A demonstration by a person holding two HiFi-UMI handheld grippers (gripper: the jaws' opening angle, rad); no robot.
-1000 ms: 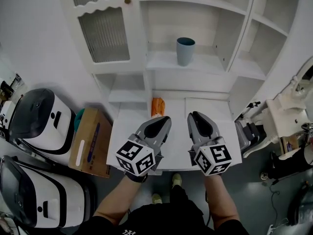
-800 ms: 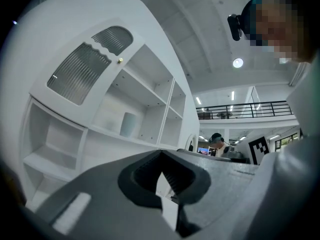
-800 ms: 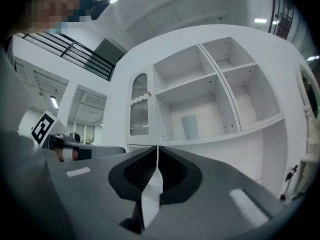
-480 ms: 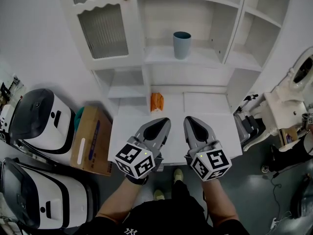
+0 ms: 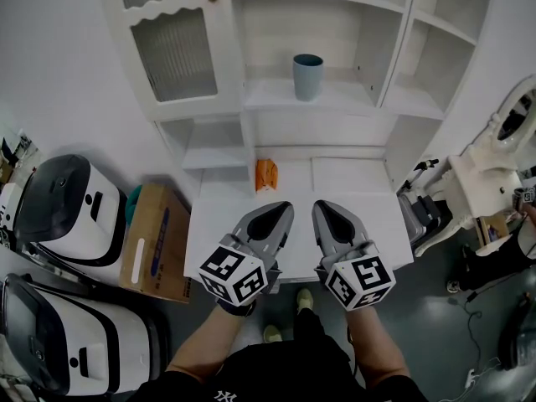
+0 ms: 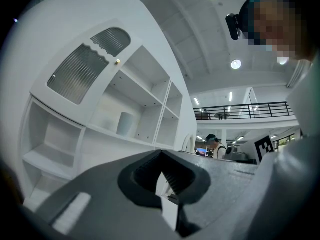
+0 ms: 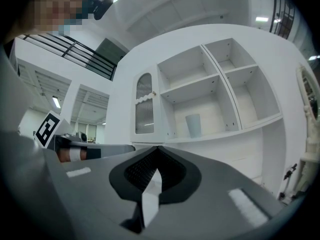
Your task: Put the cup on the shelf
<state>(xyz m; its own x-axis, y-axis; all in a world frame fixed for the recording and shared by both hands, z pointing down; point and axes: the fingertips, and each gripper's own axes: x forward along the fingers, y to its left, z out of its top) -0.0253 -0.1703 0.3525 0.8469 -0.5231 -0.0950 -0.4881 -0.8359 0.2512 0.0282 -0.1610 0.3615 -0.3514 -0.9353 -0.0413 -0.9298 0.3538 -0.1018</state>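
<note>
Cardboard box [image 5: 152,241] stands on the floor just left of the white table [image 5: 213,224]. The left gripper [image 5: 277,213] hangs low over the table's front edge and points level at the cabinet. Its jaws are pressed together with nothing between them. An orange packet [image 5: 266,175] lies at the back of the table and appears only in the head view. The blue-grey cup [image 5: 307,76] stands upright on the middle shelf [image 5: 352,100], long axis vertical and mouth up. Bare board lies on both sides of it, with open height above up to the next board. The right gripper [image 5: 328,211] sits beside the left one without touching it, its jaws likewise closed and empty. Both grippers are well apart from the cup. The gripper views show the cup side-on, and the left one also shows a railed gallery to the cabinet's right.
</note>
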